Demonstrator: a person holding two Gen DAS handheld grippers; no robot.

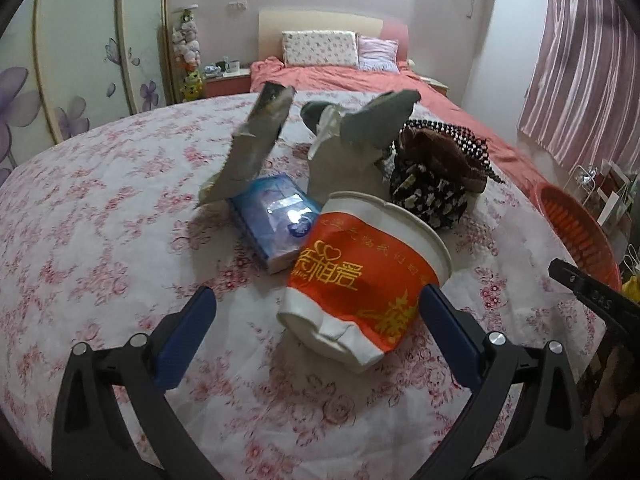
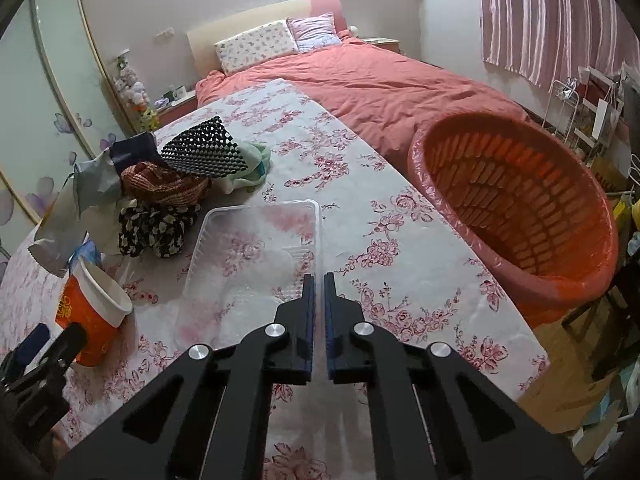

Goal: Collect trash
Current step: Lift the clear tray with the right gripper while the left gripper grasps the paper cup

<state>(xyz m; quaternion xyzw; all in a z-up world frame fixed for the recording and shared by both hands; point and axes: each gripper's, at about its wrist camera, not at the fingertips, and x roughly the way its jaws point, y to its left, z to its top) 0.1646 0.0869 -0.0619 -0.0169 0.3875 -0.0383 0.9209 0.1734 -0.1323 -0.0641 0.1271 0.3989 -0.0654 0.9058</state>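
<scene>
The crushed cup [image 1: 362, 276] was seen lying on the counter [image 1: 100, 216] between the spread fingers of the left tool [image 1: 316, 312], rim tilted far-right, while the right tool [image 2: 319, 280], clenched empty, was held near the tray [image 2: 256, 256].

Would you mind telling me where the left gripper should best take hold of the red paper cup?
Probably across its mid-body. The red paper cup lies tipped, crushed base toward the open left gripper, rim pointing away. Come straight forward, jaws either side of the wall above the dented base.
</scene>
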